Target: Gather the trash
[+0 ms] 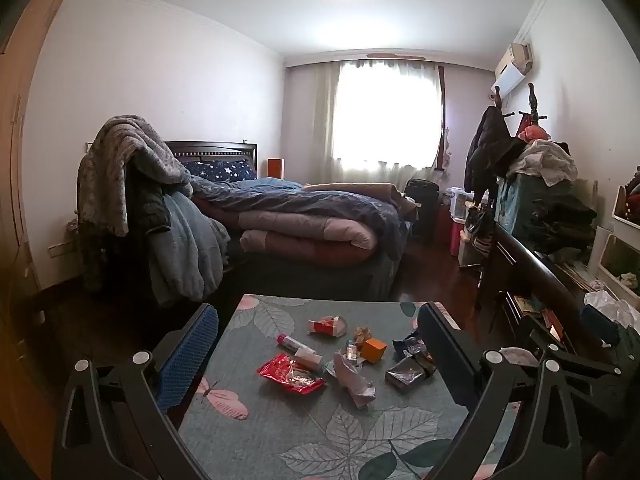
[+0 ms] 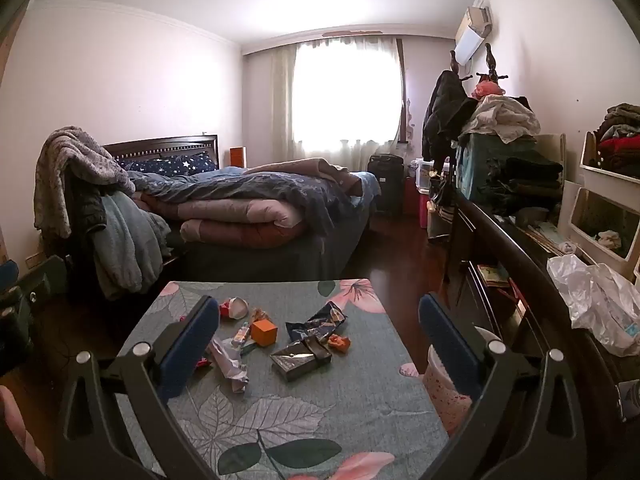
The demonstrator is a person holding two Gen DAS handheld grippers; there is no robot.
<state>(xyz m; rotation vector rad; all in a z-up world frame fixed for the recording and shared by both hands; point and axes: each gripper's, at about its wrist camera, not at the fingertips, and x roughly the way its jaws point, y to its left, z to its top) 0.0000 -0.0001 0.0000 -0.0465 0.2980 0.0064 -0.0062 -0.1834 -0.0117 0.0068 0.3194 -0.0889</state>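
Trash lies in a loose cluster on a small table with a leaf-print cloth (image 1: 304, 432) (image 2: 352, 400). I see a red foil wrapper (image 1: 291, 373), a white tube (image 1: 301, 349), a crumpled pale wrapper (image 1: 354, 380) (image 2: 230, 362), an orange box (image 1: 374, 350) (image 2: 264, 333), a dark foil pack (image 1: 406, 374) (image 2: 301, 356), a dark blue wrapper (image 2: 318, 321) and a red-white cup (image 1: 327, 326) (image 2: 234, 307). My left gripper (image 1: 318, 350) is open and empty, above the table's near side. My right gripper (image 2: 318, 340) is open and empty, likewise.
A pink-speckled bin (image 2: 446, 388) stands at the table's right edge. A bed (image 1: 304, 216) with piled quilts is behind the table. A dark dresser (image 2: 516, 264) with clothes and a plastic bag (image 2: 596, 304) runs along the right wall.
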